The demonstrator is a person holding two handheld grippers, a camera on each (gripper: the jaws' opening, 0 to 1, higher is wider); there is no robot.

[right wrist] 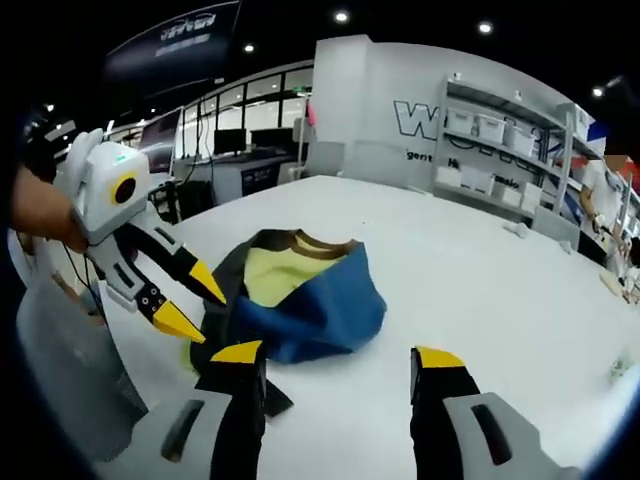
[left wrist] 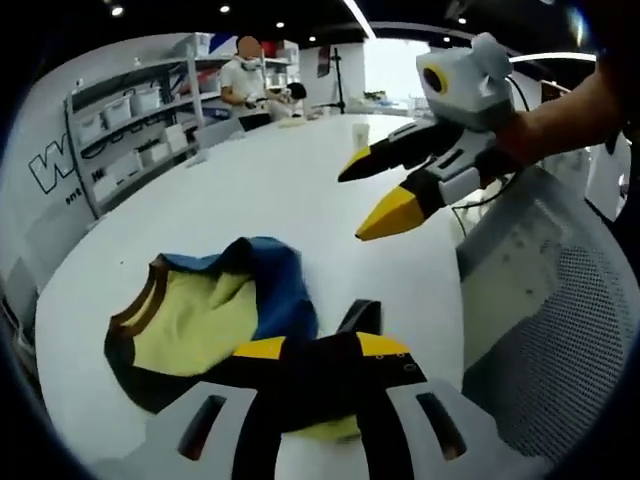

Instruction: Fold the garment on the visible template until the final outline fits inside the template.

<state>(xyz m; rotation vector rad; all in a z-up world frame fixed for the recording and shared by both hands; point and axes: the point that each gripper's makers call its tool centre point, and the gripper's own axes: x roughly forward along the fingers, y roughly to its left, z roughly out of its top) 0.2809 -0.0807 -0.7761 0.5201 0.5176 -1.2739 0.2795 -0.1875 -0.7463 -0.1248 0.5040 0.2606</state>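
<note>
Your left gripper (left wrist: 322, 347) sits low over the near edge of the garment (left wrist: 215, 325), its yellow-tipped jaws almost together with dark fabric bunched under and between the tips; you cannot tell from either view whether they actually pinch it. In the right gripper view the same gripper (right wrist: 192, 302) reaches in from the left, its tips at the dark edge of the garment (right wrist: 300, 300).

Your right gripper (right wrist: 338, 355) hovers just short of the heap, jaws wide apart and holding nothing. In the left gripper view it (left wrist: 370, 196) hangs above the table (left wrist: 300, 190), well clear of the cloth.

The garment is a soft, crumpled shirt lying in a loose mound: pale yellow body, blue folded over it, black panels and a brown ribbed collar. The table is smooth, white and rounded. Beside it stands a grey mesh chair back (left wrist: 570, 330).
</note>
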